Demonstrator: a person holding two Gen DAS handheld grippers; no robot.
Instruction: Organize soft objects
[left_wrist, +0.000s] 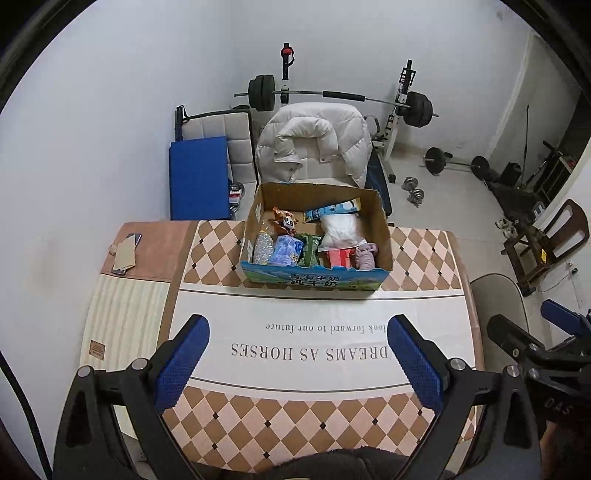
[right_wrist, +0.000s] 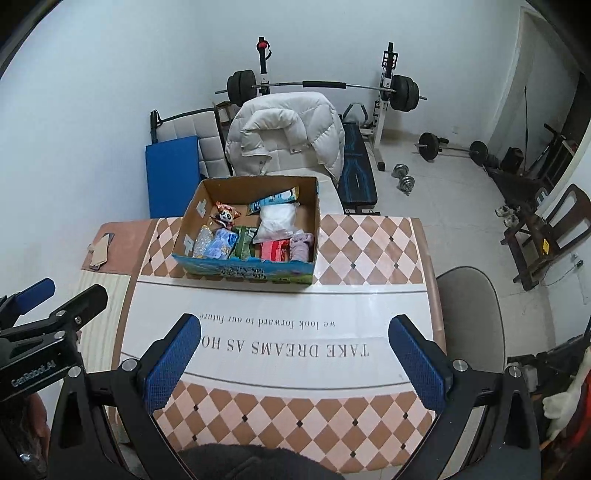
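Left wrist view shows the left gripper with its blue-padded fingers spread wide and nothing between them, held above the near part of the table. Right wrist view shows the right gripper in the same condition: fingers wide apart, empty, above the printed tablecloth.

Location of the task items: all soft objects in view lie inside the open cardboard box, which stands on the far half of the table, well apart from both grippers. Contents that can be made out:
- a white soft bundle at the right rear
- a purple cloth item at the front right corner
- a small panda plush towards the left rear
- a red packet beside the purple cloth
- blue and green packets at the front left

The items sit jumbled, some overlapping. No soft object lies on the tablecloth outside the box.

Progress assessment: judged from the layout, either sorting has not started or the items have been collected but not arranged; the pictures do not settle which. Neither gripper touches the box or its contents. A reach forward to the box is required for any further step
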